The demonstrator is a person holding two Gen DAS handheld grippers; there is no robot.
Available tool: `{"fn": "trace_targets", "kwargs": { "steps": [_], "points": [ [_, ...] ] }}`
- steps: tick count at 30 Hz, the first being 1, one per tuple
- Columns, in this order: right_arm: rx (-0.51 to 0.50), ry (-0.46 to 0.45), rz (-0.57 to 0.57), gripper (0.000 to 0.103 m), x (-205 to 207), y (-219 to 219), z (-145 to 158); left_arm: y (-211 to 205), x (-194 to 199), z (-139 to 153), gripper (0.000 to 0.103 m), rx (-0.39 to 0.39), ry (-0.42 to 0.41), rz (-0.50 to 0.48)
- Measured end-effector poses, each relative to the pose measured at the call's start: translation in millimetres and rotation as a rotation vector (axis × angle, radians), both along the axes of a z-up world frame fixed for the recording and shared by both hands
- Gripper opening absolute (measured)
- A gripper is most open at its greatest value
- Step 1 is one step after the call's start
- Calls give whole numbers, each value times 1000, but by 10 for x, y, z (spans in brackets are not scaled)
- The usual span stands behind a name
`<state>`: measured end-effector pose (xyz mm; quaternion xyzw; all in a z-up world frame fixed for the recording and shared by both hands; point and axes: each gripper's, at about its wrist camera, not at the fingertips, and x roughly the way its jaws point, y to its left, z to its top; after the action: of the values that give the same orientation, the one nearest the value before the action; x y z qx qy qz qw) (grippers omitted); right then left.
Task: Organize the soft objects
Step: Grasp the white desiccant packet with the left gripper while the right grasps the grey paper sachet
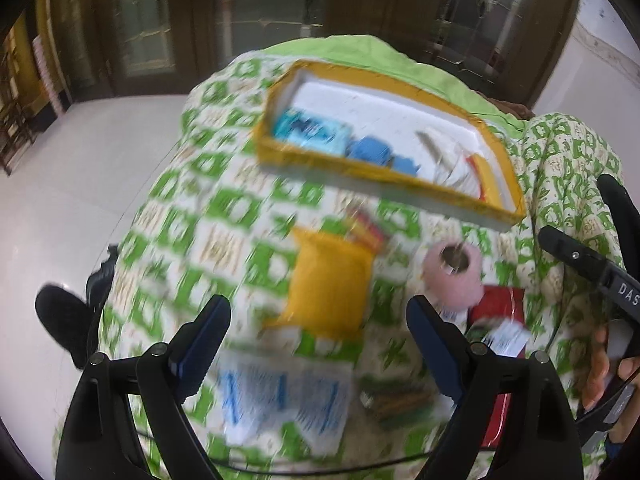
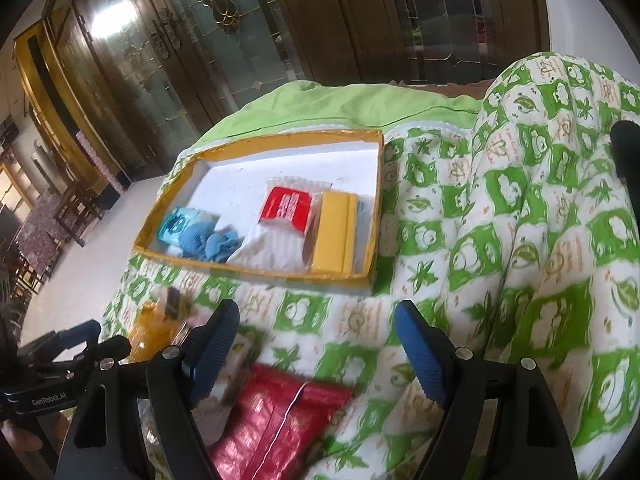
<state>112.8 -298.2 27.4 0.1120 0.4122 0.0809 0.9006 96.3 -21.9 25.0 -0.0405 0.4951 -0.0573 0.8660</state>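
On the quilted bed, both hand-held grippers, left (image 1: 320, 344) & right (image 2: 316, 350), hover w/ jaws apart, empty, above loose items near the yellow-rimmed tray (image 2: 374, 208), prob. ready for sorting.

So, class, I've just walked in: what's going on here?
A person is sorting soft items into a yellow-edged tray on a green patterned quilt. Both the left hand-held gripper and the right hand-held gripper are open and empty. A yellow cloth, a pink roll and a red packet lie outside the tray.
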Motion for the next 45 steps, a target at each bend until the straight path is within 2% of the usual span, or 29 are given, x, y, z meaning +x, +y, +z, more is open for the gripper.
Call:
{"fn": "trace_targets", "kwargs": {
  "steps": [12,15,18,26,27,29,30,34,39,45],
  "points": [
    [31,45,124,83,-465,315,-114,390,-484,-225,89,-81,34,112],
    [22,49,171,76,-528,446,-133,444,-500,-270,89,-83,44,130],
    [17,58,217,73,-581,567,-157,436,-505,-325,89,-92,58,126],
    [11,90,285,68,-630,786,-258,244,-443,-430,89,-29,57,81],
    [10,97,289,66,-623,805,-278,235,-438,-431,88,-24,50,81],
    [11,118,291,59,-590,834,-322,208,-419,-435,68,-21,38,70],
    [12,131,291,53,-564,849,-354,189,-412,-443,66,-24,39,59],
    [9,165,285,39,-469,928,-459,127,-431,-439,61,8,15,33],
    [-37,135,318,30,-463,1054,-455,147,-474,-398,52,-19,-9,27],
    [-19,116,319,28,-492,1007,-416,179,-573,-319,48,-25,-17,11]
  ]
}}
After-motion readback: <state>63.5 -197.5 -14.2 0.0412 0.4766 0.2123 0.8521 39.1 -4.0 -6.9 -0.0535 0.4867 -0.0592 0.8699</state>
